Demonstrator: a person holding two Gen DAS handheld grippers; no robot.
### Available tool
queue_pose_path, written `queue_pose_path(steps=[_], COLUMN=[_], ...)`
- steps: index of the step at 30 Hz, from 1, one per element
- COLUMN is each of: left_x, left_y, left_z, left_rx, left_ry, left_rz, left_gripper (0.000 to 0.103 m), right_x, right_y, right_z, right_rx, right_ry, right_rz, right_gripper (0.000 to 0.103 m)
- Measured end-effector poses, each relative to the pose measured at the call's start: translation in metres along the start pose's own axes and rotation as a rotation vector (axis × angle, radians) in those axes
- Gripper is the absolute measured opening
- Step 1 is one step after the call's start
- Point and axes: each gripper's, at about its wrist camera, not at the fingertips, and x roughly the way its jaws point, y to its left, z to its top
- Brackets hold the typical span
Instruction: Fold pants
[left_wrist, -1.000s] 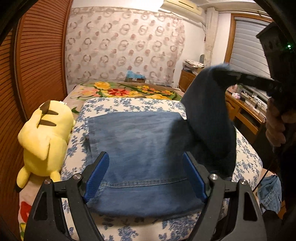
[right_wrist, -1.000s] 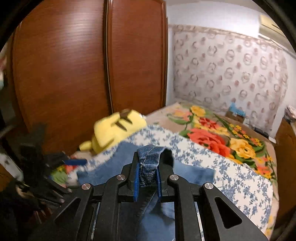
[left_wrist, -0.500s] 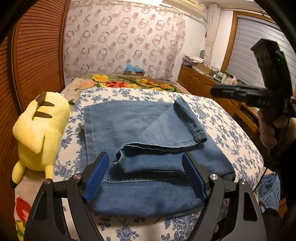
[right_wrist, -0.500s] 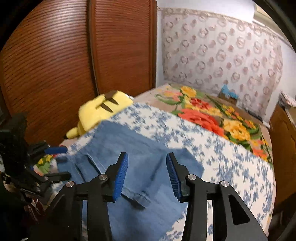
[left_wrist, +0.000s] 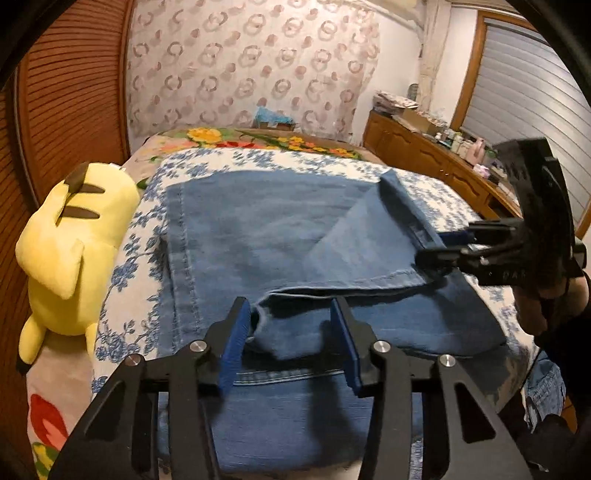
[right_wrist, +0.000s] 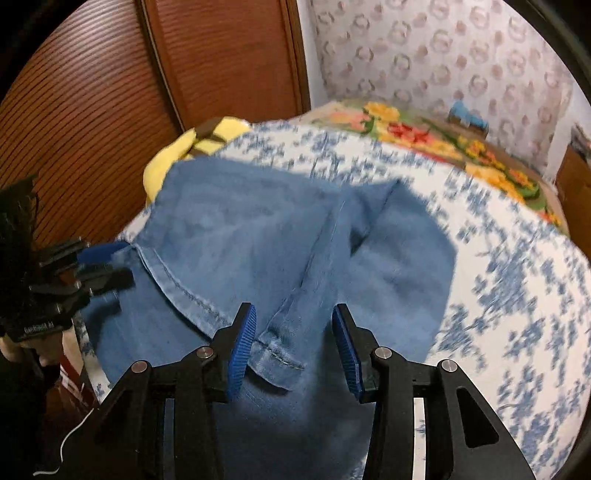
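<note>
Only left view shows dresser (left_wrist: 424, 151), pants (left_wrist: 280, 236) folded

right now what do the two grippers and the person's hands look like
Both the left gripper and the right gripper have black angular frames with cut-outs and silver bolts. Their fingers carry ribbed blue pads. A thin white cable trails under the right one. The person wears a dark sleeve.

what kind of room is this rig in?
Most likely a home bedroom. The jeans lie on a bed with a flowered cover, a yellow plush toy sits at its edge, and a wooden wardrobe and a cluttered dresser line the walls.
</note>
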Motion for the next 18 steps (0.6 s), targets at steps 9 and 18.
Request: queue_pose_path(steps=[9, 18], left_x=[-0.002, -0.066], left_y=[0.001, -0.025], left_z=[-0.008, 0.007], left_rx=[0.023, 0.076], left_ry=[-0.004, -0.172], left_rz=[0.015, -0.031], left_gripper=[0.012, 0.01], right_x=[-0.001, -0.065], right_y=[0.008, 0.026], right_z=[0.021, 0.081], right_rx=[-0.041, -0.126], right_ry=[-0.011, -0.185], right_rz=[0.03, 0.003], right_gripper=[0.011, 0.006])
